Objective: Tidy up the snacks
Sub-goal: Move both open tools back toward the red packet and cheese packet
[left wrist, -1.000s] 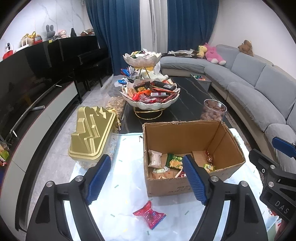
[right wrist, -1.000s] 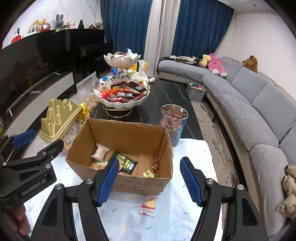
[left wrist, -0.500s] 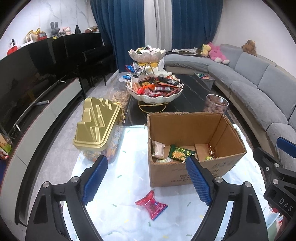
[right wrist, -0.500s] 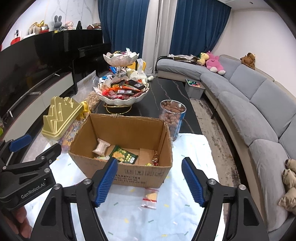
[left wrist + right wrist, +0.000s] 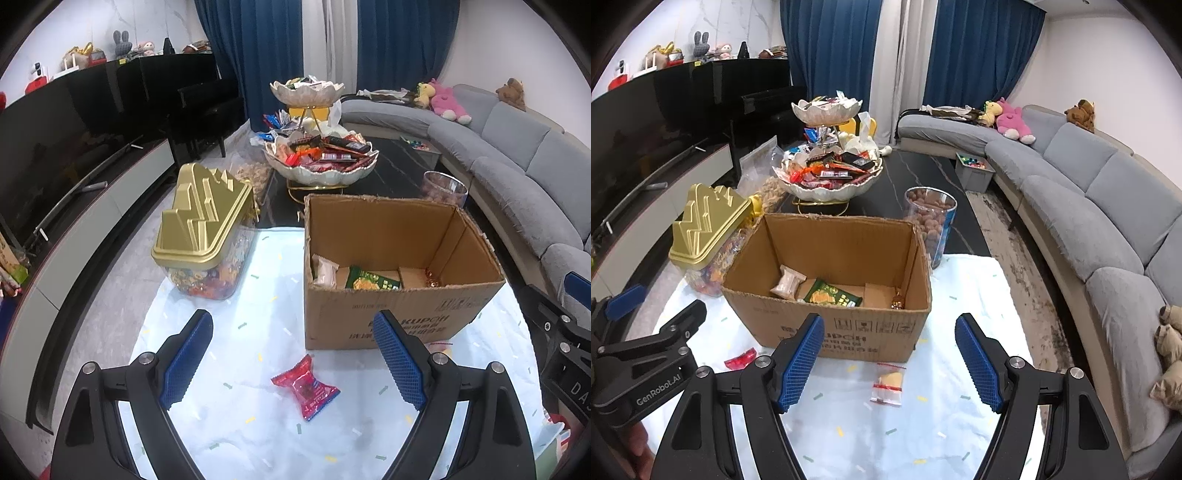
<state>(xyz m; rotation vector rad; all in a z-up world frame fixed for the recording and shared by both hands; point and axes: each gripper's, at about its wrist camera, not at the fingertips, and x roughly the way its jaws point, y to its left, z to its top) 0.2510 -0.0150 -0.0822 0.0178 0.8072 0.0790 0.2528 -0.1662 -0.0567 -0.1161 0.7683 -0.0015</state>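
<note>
An open cardboard box [image 5: 388,325] [image 5: 849,332] stands on a white cloth and holds several snack packets, among them a green one [image 5: 373,282] [image 5: 831,293]. A red wrapped snack [image 5: 304,387] lies on the cloth in front of the box, between the fingers of my open, empty left gripper [image 5: 291,360]. A clear packet with a yellow snack [image 5: 888,382] lies in front of the box, between the fingers of my open, empty right gripper [image 5: 890,363]. The red snack's edge also shows in the right wrist view [image 5: 740,359].
A gold-lidded clear candy container [image 5: 203,229] [image 5: 705,225] stands left of the box. Behind are a two-tier snack bowl [image 5: 321,162] [image 5: 827,181], a glass jar of nuts [image 5: 929,225] on the dark table, a grey sofa [image 5: 1089,206] right, a TV cabinet [image 5: 74,221] left.
Both grippers have drawn back and lower, so the box looks farther and the loose snacks lie between the fingers. Nothing was grasped.
</note>
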